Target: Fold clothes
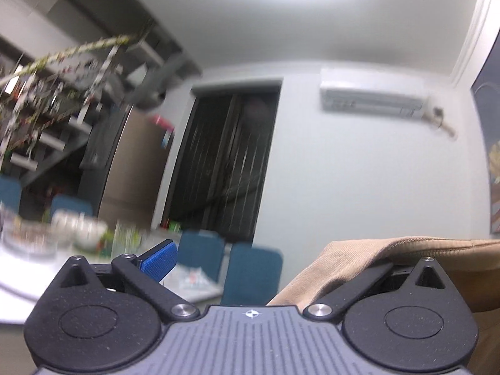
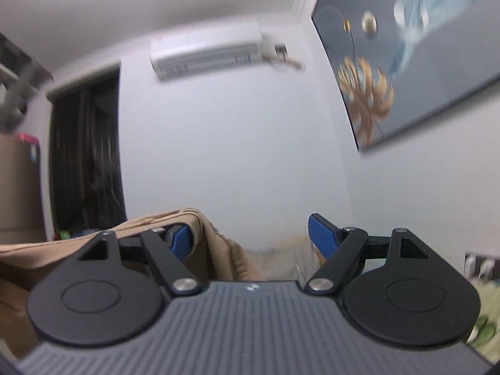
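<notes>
Both grippers raised and aimed nearly level at the far wall — likely to hang the tan garment (image 1: pixel 390 268) clear for a fold. Left gripper (image 1: pixel 281 265): jaws spread wide, blue pad (image 1: pixel 159 262) at nine o'clock bare, the opposite finger buried under cloth draped at three o'clock; draped rather than pinched, apparently. Right gripper (image 2: pixel 253 237): jaws apart, cloth hooked over the nine o'clock pad (image 2: pixel 181 239), the three o'clock pad bare. Air conditioner (image 2: pixel 206 51) at twelve o'clock.

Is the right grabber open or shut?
Open. The right gripper has its blue pads far apart, with tan cloth draped over the left one only.
</notes>
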### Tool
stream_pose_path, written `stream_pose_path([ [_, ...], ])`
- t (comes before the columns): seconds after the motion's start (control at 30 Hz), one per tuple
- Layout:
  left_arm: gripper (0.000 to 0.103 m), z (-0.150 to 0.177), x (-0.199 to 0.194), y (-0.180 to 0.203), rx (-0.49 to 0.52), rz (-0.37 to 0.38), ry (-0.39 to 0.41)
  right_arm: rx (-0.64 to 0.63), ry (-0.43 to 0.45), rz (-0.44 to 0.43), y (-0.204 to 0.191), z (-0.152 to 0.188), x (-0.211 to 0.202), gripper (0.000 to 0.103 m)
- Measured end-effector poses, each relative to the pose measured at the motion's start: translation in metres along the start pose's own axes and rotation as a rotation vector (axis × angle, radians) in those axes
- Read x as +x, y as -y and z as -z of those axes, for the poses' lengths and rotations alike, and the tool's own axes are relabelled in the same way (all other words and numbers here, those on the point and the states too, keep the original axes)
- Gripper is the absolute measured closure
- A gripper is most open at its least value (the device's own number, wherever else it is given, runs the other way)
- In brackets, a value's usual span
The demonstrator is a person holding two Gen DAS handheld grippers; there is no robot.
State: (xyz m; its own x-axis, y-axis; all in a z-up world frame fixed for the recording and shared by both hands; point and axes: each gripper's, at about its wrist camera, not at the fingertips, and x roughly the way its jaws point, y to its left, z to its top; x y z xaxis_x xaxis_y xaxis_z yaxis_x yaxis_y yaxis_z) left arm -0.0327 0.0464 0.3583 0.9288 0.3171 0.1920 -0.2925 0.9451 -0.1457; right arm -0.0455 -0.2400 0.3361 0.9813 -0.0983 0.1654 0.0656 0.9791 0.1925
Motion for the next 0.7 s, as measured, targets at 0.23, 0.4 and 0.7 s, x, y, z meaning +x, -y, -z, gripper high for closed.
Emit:
stream_pose_path([
  [0.23, 0.000, -0.060, 0.015, 0.024, 0.035, 0.044, -0.033, -0.035, -0.026, -0.028, 0.001, -0.052, 0.004, 0.024],
  [0.4, 0.000, -0.010, 0.086, 0.046, 0.071, 0.062, -0.197, -0.046, -0.163, -0.018, 0.016, 0.004, 0.081, 0.024],
  [0.7, 0.000, 0.196, 0.264, 0.103, 0.144, 0.085, -0.412, -0.006, -0.422, 0.045, 0.059, 0.177, 0.257, 0.024],
])
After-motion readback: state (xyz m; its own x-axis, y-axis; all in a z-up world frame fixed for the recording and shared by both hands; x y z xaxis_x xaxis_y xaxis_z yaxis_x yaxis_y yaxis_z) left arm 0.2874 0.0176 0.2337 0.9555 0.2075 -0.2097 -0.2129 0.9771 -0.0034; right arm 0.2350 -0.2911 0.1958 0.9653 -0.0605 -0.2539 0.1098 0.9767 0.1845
